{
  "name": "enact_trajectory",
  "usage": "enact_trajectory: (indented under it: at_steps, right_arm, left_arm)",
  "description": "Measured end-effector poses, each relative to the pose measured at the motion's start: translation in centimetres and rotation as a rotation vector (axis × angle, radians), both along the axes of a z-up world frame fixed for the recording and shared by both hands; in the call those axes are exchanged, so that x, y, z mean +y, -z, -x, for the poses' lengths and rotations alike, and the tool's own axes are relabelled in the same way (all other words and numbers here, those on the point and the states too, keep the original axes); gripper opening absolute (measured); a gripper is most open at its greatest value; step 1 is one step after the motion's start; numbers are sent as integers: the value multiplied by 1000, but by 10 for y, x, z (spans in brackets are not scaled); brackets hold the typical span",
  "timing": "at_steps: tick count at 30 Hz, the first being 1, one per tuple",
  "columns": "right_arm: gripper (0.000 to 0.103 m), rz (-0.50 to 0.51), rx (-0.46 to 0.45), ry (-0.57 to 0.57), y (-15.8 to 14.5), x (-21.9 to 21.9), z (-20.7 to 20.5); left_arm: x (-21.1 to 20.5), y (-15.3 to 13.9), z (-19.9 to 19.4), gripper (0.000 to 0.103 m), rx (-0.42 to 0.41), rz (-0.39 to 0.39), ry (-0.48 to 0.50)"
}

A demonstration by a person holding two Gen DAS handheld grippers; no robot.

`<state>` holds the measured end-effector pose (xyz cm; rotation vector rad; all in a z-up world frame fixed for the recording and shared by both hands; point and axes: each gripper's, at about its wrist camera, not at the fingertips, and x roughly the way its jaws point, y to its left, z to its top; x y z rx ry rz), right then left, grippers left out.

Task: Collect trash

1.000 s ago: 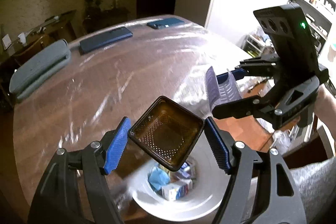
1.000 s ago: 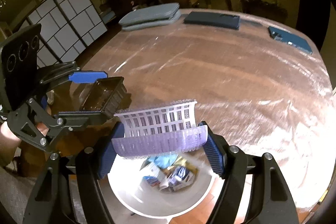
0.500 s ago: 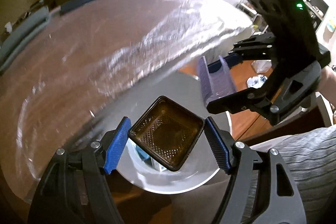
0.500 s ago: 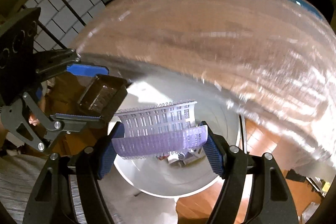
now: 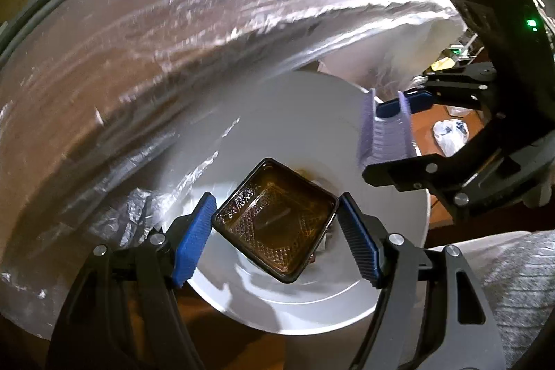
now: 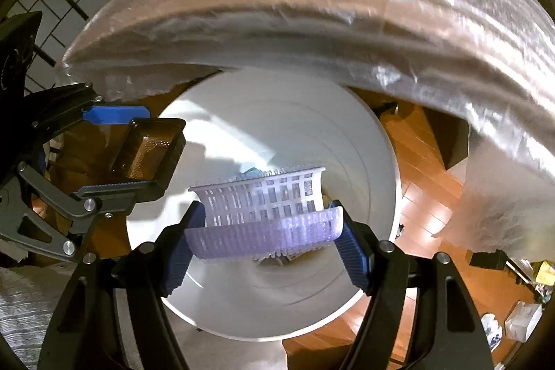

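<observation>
Clearly, the left gripper [image 5: 275,233] was closed on a dark brown plastic tray [image 5: 275,221], its blue pads [image 5: 193,240] pressing two opposite corners, so the tray sat like a diamond between them with its open, patterned inside facing the camera. The right gripper [image 6: 267,245] was closed on a pale purple plastic piece [image 6: 263,217] with a grid of small holes, curved and squeezed between its pads. Both gripped things hung over the mouth of a white round bin [image 6: 277,307], the tray over the left part of the opening and the purple piece nearer the middle. Deep inside the bin some trash showed, partly hidden behind the held things, so I could not tell what it was. The bin stood on a wooden floor [image 6: 426,196] just beside the edge of the counter [image 5: 138,75], which was wrapped in shiny clear plastic film. In the left wrist view a white bag [image 5: 449,136] lay on the floor beyond the right gripper.
</observation>
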<state>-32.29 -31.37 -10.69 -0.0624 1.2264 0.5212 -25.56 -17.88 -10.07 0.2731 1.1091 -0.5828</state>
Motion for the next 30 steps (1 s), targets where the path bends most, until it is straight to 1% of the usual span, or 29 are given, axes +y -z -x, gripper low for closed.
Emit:
enact_trajectory:
  at_steps: [6,8,9,10,11,15,17,19,20,21,22,23,25,26,27,28,30]
  right_arm:
    - [72,12,6,20,8,3,3]
    - [77,19,10,23,6,5,4]
    - [83,27,11,26,7,6,2]
    - [85,32,9,28,7,8,0]
    - [85,33,4,27,6,8,1]
    - [85,30,-4,19,-4,7,2]
    - [85,13,-13,18,-18,3,4]
    - [85,-22,-49,10,-41,-1,6]
    - [86,-53,-93,1,-63,-4,8]
    - [91,-72,-133,-1,-79,-8,6]
    - [97,-81,-189,4,-96,-15,0]
    - [99,-74,-237,14,-109,-21,-7]
    - [99,-15,-328,65,-130,-36,-31]
    - [99,13,-348,97,-133,-44,-43]
    - [99,39,-364,136,-135,-54,-59]
    - [99,53,-373,172,-135,-65,-76]
    - [99,77,-349,268,-128,-94,-117]
  left_arm:
    - [-3,11,-1,75,1,-35,-15]
    - [-4,14,-4,77,16,-28,-12]
    - [-8,14,-6,83,22,-28,-10]
    - [-11,16,-6,86,25,-32,-10]
    - [-13,13,-5,88,24,-35,-8]
    - [-16,10,-1,88,33,-35,-2]
    - [-12,-11,3,88,15,1,4]
    - [-7,-44,8,88,-33,57,19]
    - [-6,-64,9,88,-76,89,24]
    - [-2,-78,8,89,-110,105,22]
    - [2,-99,4,97,-170,121,10]
    - [6,-114,-3,101,-227,129,-11]
    - [18,-136,-27,101,-304,140,-76]
    - [26,-141,-42,101,-326,138,-122]
    - [35,-142,-64,101,-348,122,-190]
    - [44,-141,-81,101,-356,112,-234]
    - [60,-132,-117,101,-338,91,-327]
